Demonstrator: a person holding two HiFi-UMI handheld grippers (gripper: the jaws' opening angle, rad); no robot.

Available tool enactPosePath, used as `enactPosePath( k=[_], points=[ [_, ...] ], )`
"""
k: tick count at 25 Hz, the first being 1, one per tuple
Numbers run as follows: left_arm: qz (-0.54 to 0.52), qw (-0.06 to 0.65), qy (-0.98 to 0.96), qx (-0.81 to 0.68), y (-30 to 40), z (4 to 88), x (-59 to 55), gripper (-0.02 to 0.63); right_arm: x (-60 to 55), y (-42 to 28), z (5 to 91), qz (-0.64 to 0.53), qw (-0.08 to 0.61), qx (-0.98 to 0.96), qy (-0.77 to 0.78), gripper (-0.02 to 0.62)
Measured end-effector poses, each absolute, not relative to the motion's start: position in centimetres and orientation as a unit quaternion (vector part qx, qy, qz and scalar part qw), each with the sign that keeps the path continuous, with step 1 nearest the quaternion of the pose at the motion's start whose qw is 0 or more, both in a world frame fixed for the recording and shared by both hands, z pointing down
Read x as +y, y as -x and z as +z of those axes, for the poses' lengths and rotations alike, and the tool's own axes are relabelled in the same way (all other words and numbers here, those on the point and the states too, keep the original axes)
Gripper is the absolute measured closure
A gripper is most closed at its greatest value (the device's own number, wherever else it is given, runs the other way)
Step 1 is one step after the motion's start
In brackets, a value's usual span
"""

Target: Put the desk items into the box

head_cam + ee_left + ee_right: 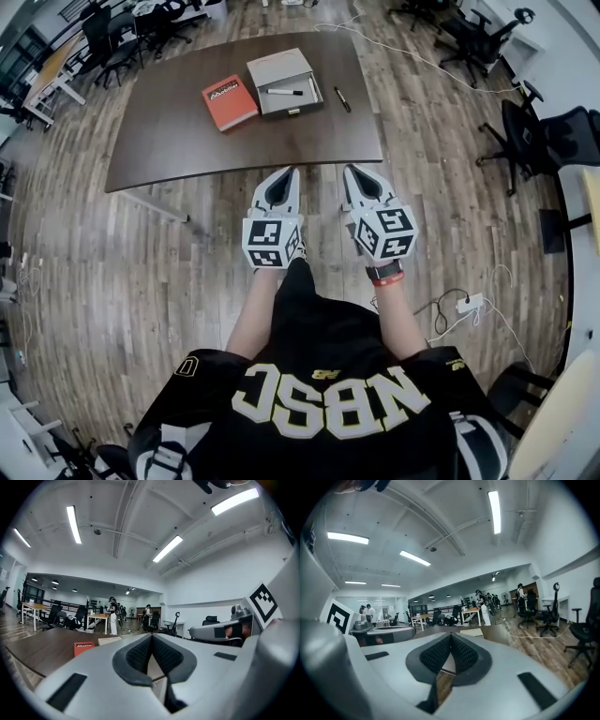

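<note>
Though the job is to clear the desk, neither claw has anything in it yet. The left gripper (285,172) and the right gripper (351,171) hang side by side at the near edge of the dark table (169,141). Each gripper's own view shows its 2 ribbed pads pressed together at the tip with nothing between them.

The grey box (272,67) sits open toward the far side of the table, its lid laid back, with 1 dark marker (284,92) already lying in its tray. 2 loose items are visible on the table. An orange book (230,101) lies flat just left of the box. A black pen (342,99) lies on the bare wood just right of it.

The book looks stiff and is probably the heavier of the 2. Because it lies flat, the jaws likely need to catch a long edge or the spine, lifting a corner first. A pinch near the middle of that edge should keep it from sagging or swinging. The cover may be smooth, so a deep bite seems wiser than a fingertip hold.

The pen should be light and rigid, but it is round and thin, so it could roll away from a nudge. Closing across the middle of its barrel, with the jaws square to its length, seems the safest hold.
</note>
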State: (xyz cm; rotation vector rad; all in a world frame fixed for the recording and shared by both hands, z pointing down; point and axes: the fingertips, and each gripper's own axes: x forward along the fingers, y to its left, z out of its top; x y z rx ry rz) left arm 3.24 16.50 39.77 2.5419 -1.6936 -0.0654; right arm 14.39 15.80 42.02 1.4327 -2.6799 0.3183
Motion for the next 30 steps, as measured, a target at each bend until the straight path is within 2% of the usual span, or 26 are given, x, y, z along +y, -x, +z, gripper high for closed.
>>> enactPosePath(
  k=[7,20,30],
  points=[
    [-0.041,0.040,-0.834,-0.548,0.2,37.2,6.5,0.592,6.2,-10.9,40.1,0.101,0.041,-0.875,-0.471,0.586],
    [-0.046,0.041,-0.838,-0.542,7.1,37.9,-6.8,0.592,-7.6,-5.2,41.3,0.100,0.058,-0.867,-0.485,0.586],
    [-0.033,0.063,-0.856,-0.512,4.3,40.3,-13.7,0.592,-14.5,-7.4,44.8,0.116,0.092,-0.852,-0.502,0.586]
  ],
)
